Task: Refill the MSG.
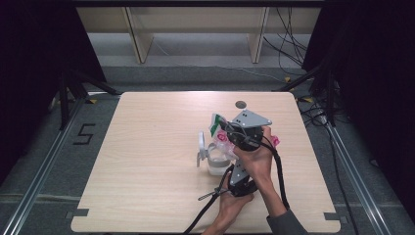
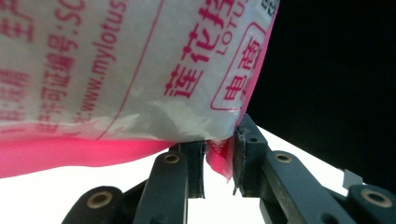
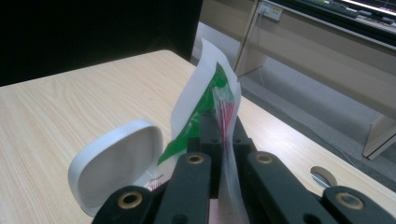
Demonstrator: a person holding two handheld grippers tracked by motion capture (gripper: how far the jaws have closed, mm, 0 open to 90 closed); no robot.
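Premises present as a recording lab. A bare wooden counter stands on grey flooring between black curtains at 9 and 3 o'clock. Loose cables run at 1 o'clock; metal rails flank the counter.

bag above container | lid left of bag | table under all

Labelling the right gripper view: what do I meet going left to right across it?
White lid → green-and-white bag edge pinched in the right gripper → round hole in the table → wooden shelf leg.
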